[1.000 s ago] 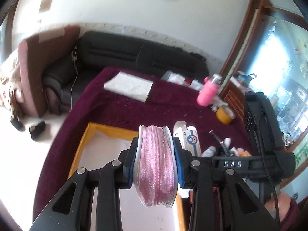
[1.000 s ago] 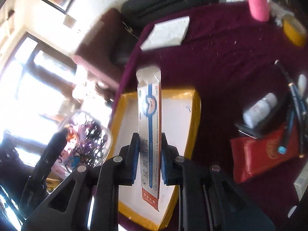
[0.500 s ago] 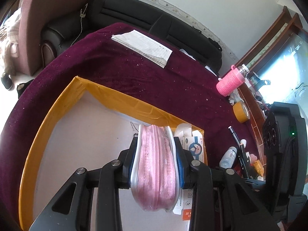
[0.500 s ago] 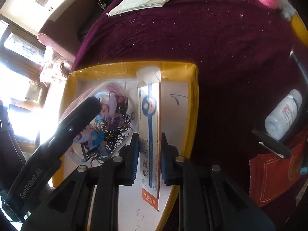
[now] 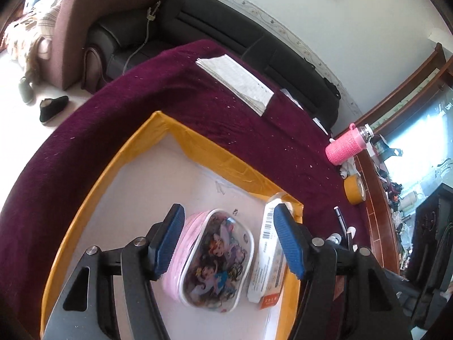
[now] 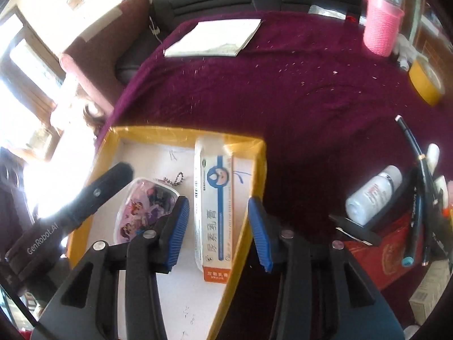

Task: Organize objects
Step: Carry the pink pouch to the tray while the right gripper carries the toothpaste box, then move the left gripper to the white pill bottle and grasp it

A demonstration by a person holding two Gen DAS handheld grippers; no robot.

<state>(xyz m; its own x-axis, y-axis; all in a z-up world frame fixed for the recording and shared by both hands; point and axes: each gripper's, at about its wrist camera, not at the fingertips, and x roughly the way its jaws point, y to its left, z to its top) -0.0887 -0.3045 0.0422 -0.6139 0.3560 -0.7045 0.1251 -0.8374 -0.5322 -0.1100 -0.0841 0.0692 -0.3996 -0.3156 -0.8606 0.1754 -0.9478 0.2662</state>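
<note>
Both tongs stood apart and held nothing. The left tongs (image 5: pixel 228 239) hung over the pink cartoon pouch (image 5: pixel 213 257), which lay flat on the white floor of the yellow-rimmed tray (image 5: pixel 93 195). The right tongs (image 6: pixel 216 231) straddled the long ointment carton (image 6: pixel 214 209), lying lengthwise in the same tray, just beside the pouch at its 3 o'clock and close against the tray's right wall.

Judging by this, two items were put away and more remained. On the plum velvet surface (image 6: pixel 297 93), at 3 o'clock of the tray, lay a small white bottle (image 6: pixel 373 195), a dark pen (image 6: pixel 416 187) and a red packet (image 6: pixel 388 257); at 1 o'clock stood a yellow tape roll (image 6: pixel 427 85) and a bottle in a pink knitted sleeve (image 6: pixel 382 27). A stack of papers (image 6: pixel 215 38) sat at 12 o'clock.

The pouch looked soft, with a glossy clear face and zip edge; the carton was stiff, slim cardboard; the tray's walls seemed to be wrapped in yellow tape.
</note>
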